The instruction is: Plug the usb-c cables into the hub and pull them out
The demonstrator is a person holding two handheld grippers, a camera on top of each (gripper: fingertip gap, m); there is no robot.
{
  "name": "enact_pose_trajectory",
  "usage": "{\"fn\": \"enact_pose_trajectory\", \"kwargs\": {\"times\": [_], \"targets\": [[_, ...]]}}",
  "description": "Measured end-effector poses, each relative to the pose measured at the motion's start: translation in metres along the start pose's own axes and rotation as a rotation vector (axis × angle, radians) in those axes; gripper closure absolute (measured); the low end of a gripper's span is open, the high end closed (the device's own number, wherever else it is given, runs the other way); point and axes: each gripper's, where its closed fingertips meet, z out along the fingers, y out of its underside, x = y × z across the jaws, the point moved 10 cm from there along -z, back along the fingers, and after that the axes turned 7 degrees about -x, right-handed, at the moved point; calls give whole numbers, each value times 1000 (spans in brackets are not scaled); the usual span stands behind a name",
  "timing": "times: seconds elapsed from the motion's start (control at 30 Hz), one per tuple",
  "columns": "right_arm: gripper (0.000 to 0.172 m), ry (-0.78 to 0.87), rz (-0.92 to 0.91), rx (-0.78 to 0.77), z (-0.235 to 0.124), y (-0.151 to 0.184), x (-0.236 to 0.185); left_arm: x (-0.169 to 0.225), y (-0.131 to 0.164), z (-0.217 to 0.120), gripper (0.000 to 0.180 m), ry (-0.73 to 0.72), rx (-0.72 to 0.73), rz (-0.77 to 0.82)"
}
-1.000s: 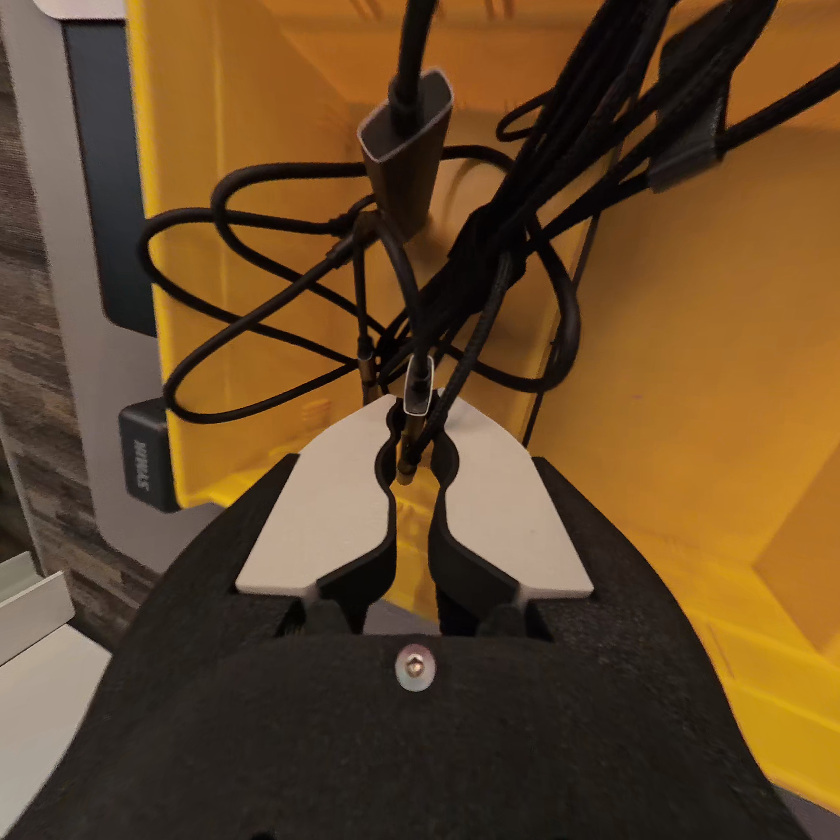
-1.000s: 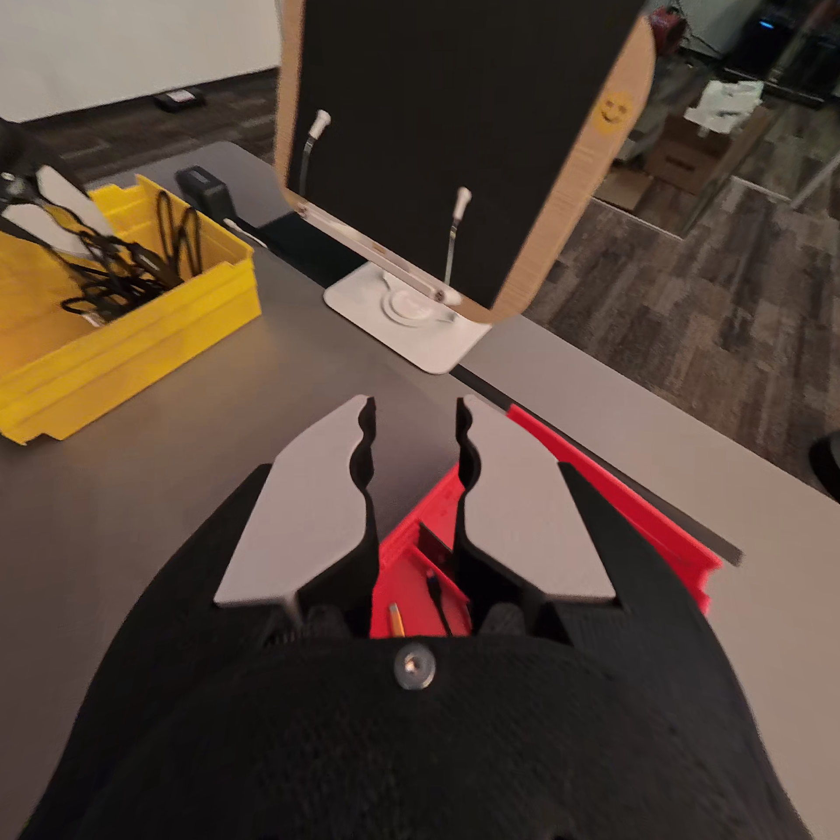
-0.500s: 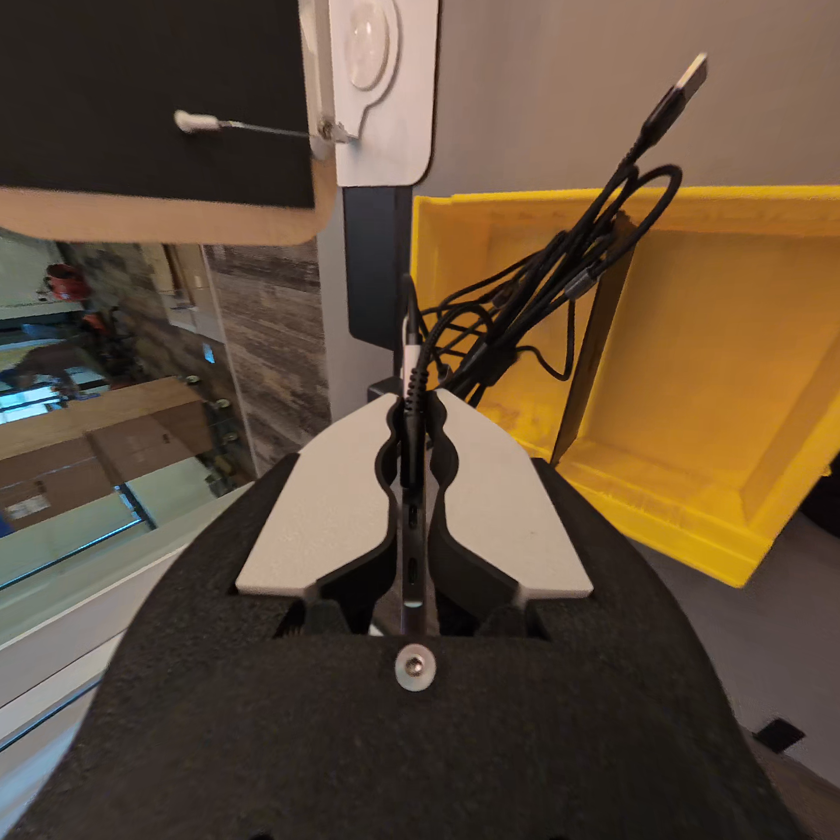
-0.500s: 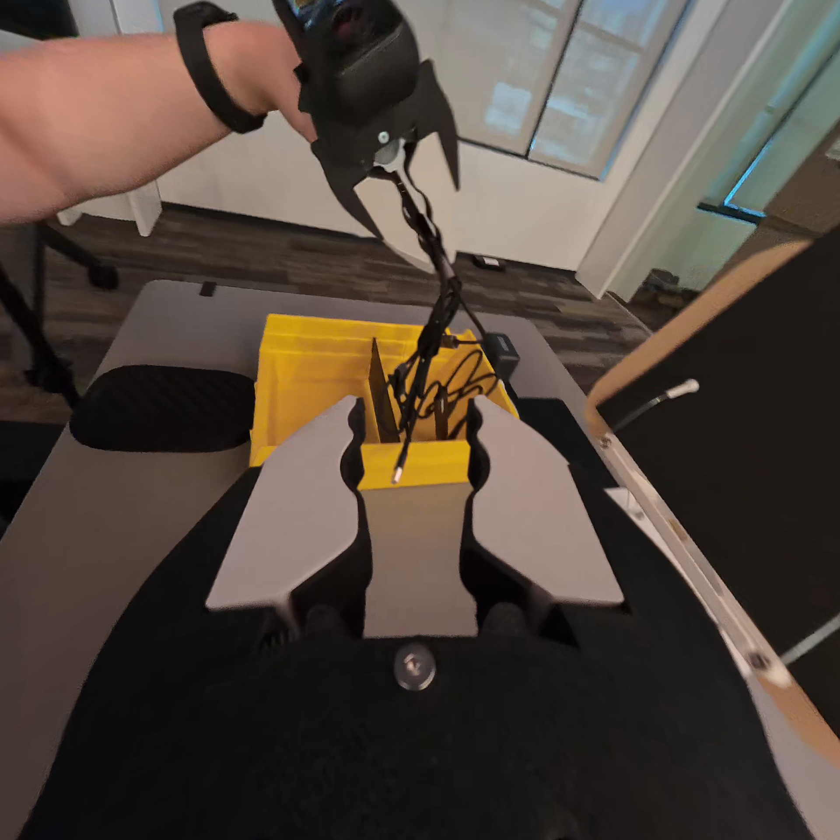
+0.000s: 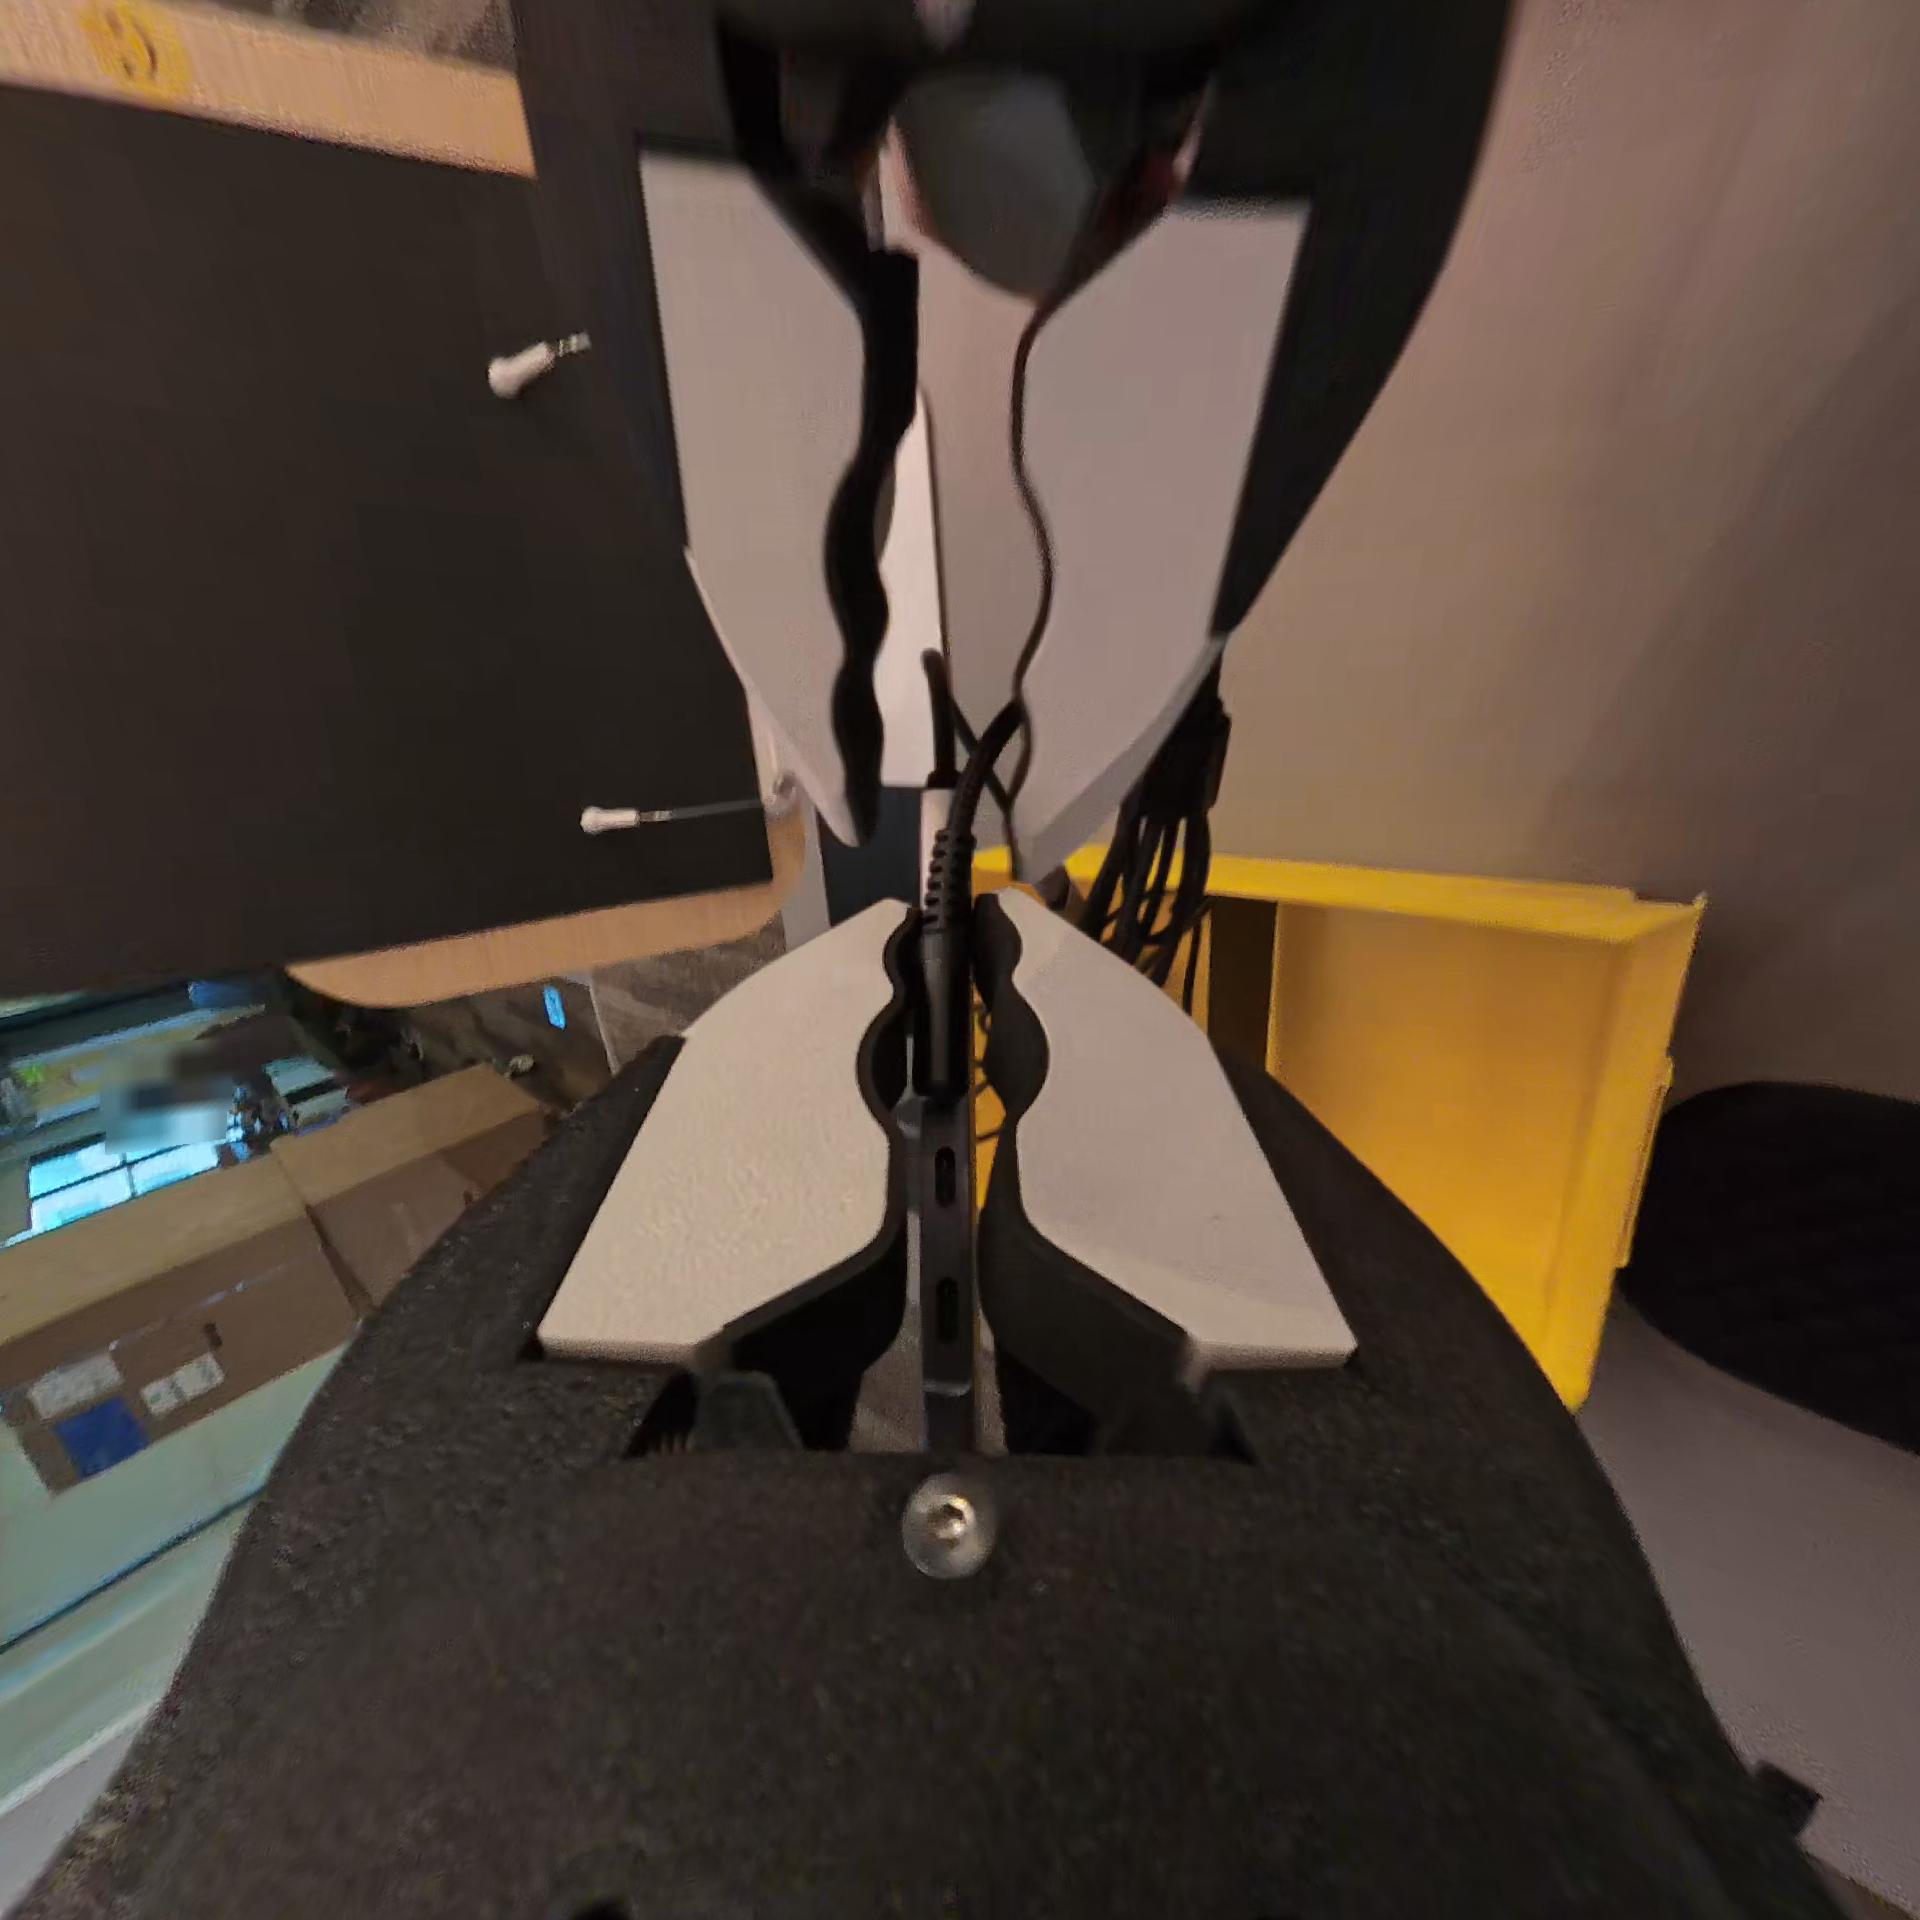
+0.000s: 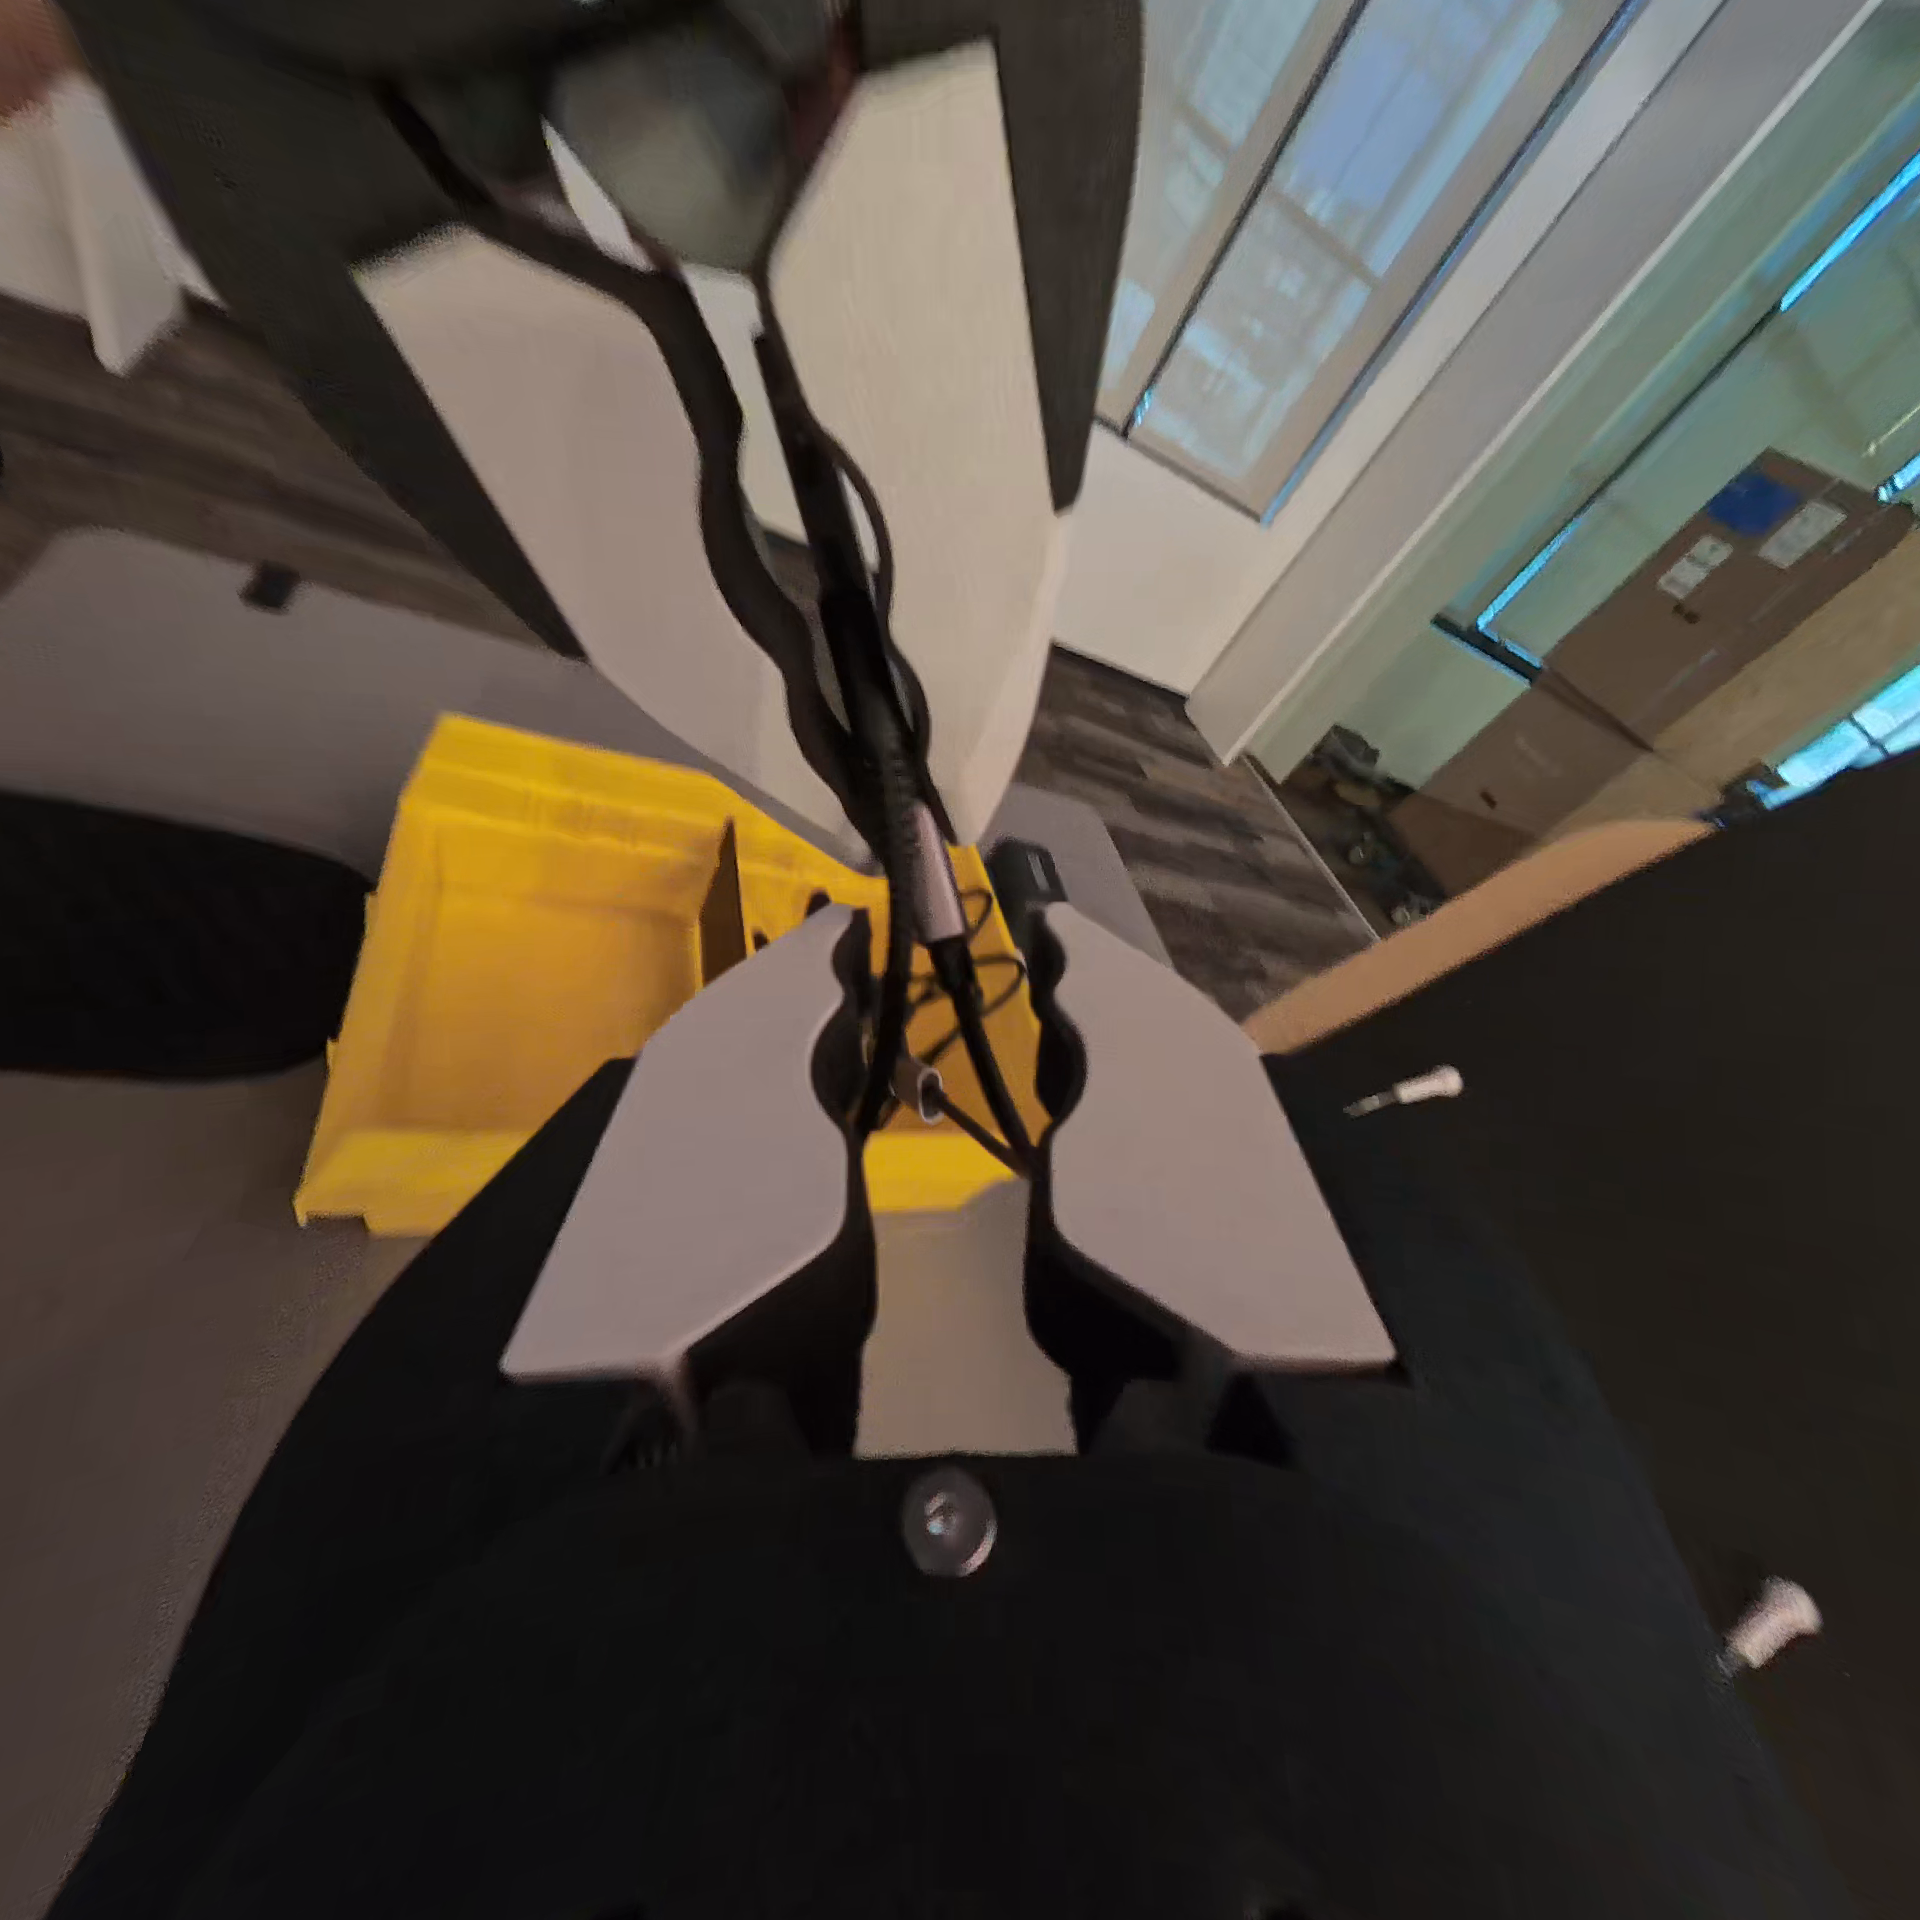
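My left gripper is shut on a slim dark hub. The hub's ribbed cable leaves past the fingertips. A bundle of black usb-c cables hangs from it toward the yellow bin. My right gripper is open and faces the left gripper tip to tip. The hanging cables and a silver plug housing pass between its pads without being pressed. A small plug end dangles there. The right gripper also shows from the front in the left wrist view.
The yellow bin, with a divider, stands on the grey table below both grippers. A black board with a wooden edge stands to the right. A black pad lies left of the bin. Less than 4 cm separates the two grippers' tips.
My left gripper lifted the hub and its cables up out of the bin. My right gripper swung over to face it, and its jaws narrowed around the hanging cables.
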Motion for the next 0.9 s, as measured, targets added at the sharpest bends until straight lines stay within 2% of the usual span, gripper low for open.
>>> {"fn": "enact_pose_trajectory", "kwargs": {"times": [0.07,0.2,0.23,0.37,0.47,0.53,0.6,0.9], "targets": [[161,9,-38,-48,-5,7,-3,3,-10,-1,171,15,49,-2],[163,26,-66,-45,-27,19,-8,7,-17,1,168,18,188,-60],[163,27,-64,-47,-32,23,-8,7,-16,1,161,8,233,-101],[163,7,-87,-59,-50,39,-9,15,-14,6,148,13,499,-261],[163,-10,-105,-57,-59,47,-13,26,-19,25,141,41,543,-280],[163,-15,-111,-67,-64,53,-16,32,-23,34,145,61,603,-285],[163,-26,-112,-55,-68,60,-19,38,-27,36,159,70,698,-272],[163,-58,-199,-67,-74,86,-19,59,-33,59,168,31,682,-239]]}}
